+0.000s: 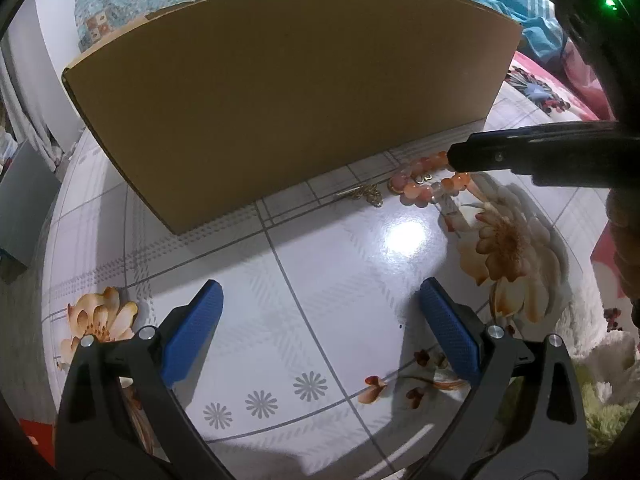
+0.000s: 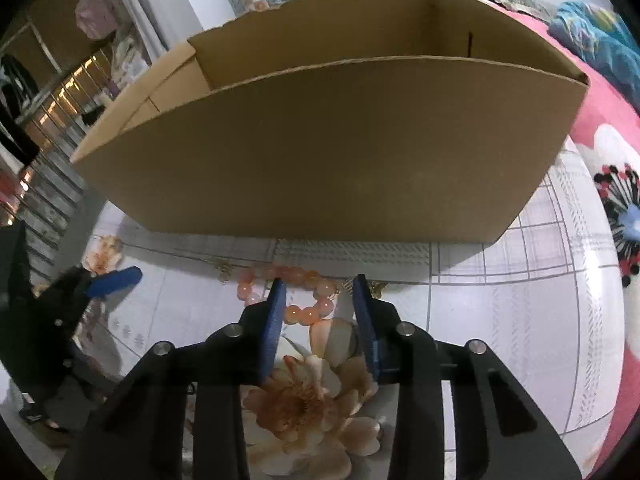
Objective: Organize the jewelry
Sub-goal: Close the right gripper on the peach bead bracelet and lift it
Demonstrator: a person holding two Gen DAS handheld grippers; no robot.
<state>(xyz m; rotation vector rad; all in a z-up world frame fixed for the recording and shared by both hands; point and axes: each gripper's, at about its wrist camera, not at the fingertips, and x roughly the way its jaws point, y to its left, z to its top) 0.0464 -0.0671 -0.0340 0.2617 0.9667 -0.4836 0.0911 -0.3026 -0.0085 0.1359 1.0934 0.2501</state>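
Glossy floral tablecloth (image 1: pixel 340 280), cardboard box (image 2: pixel 320 140) standing on it. Bracelet (image 2: pixel 304 300) lies just before the box; right gripper (image 2: pixel 318 292) spread around its beads, not clamped. Left gripper (image 1: pixel 320 304) hovers released. Pink bedding (image 2: pixel 600 120) behind.

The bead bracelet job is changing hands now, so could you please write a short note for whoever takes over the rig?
Left tongs: open, empty, above bare table.
Right tongs: open, straddling the orange bead bracelet, not yet closed on it.
Bracelet and small gold pieces lie on the table in front of the cardboard box.
Done: nothing visibly in the box, though its floor is hidden.
Left: grip the bracelet, box it, then the gold pieces.
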